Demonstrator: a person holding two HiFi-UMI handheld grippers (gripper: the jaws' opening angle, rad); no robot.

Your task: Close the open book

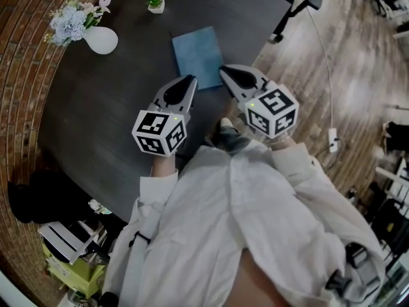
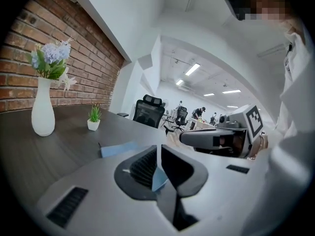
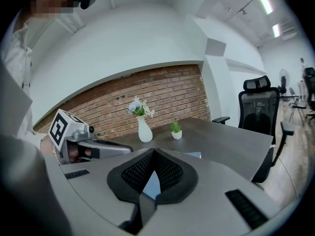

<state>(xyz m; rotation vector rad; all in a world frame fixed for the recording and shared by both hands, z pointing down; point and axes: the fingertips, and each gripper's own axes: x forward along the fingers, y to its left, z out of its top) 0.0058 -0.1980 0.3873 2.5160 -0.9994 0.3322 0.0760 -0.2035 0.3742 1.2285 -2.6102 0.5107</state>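
Observation:
The blue book (image 1: 197,57) lies shut and flat on the dark table (image 1: 96,120), its cover facing up. Both grippers hover side by side just short of its near edge, touching nothing. My left gripper (image 1: 192,80) points at the book's near left corner; in the left gripper view its jaws (image 2: 158,148) stand a narrow slit apart with nothing between them, and the book (image 2: 118,149) shows beyond. My right gripper (image 1: 223,71) is by the near right corner. Its jaws (image 3: 153,151) meet at the tips and hold nothing, with a corner of the book (image 3: 194,154) behind them.
A white vase of flowers (image 1: 101,40) stands at the table's far left, and a small potted plant (image 1: 155,2) at the far edge behind the book. An office chair (image 1: 300,5) stands off the table's right side. The table's curved edge runs close to my body.

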